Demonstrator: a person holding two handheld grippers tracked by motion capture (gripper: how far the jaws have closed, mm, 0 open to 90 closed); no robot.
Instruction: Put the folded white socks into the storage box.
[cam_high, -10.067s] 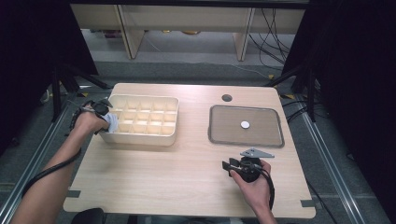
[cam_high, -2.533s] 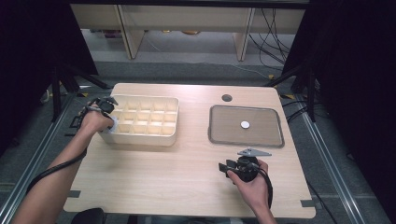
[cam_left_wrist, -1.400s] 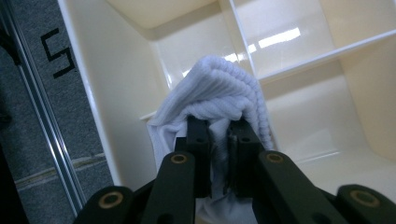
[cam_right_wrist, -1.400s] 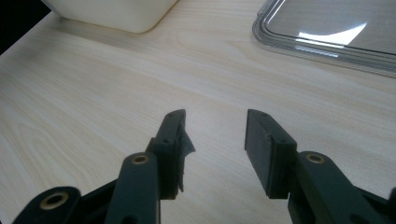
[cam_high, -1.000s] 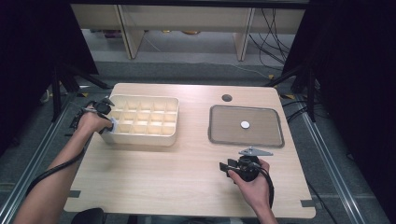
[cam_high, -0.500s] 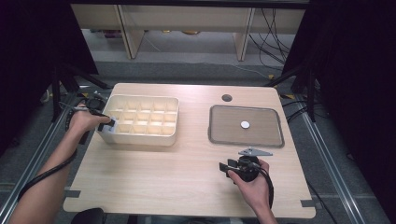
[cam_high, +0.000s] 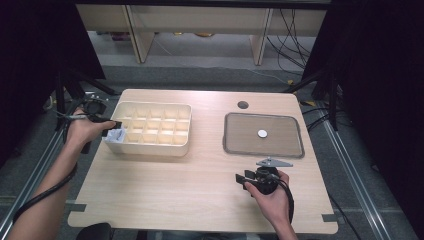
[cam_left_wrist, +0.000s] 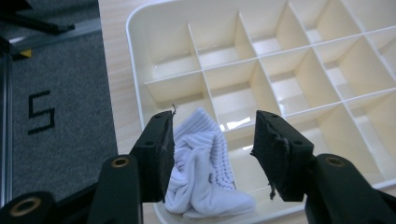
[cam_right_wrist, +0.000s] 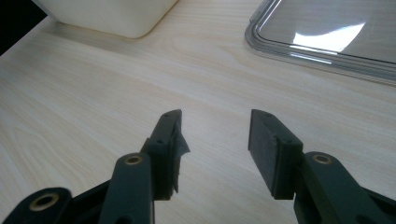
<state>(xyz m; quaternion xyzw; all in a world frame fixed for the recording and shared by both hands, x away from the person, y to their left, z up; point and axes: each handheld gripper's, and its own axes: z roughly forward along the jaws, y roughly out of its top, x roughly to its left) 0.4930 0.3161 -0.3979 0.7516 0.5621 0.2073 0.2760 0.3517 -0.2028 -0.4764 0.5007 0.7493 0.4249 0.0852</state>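
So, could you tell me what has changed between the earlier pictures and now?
The left gripper has just been opening its jaws and has let go of the white sock, which now lies in a corner compartment of the cream divider box; the sock sits between the open jaws, touching one. The hand has drawn back slightly from the box. The right gripper, open over the table, and the tray stayed put.

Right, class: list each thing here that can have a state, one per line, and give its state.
left gripper: jaws have just been opening; open above the sock.
white sock: bunched, lying in a corner compartment, released.
divided box: upright; other visible compartments empty.
right gripper: open, holding nothing, over bare table.
clear tray: flat on table, one small white disc inside.
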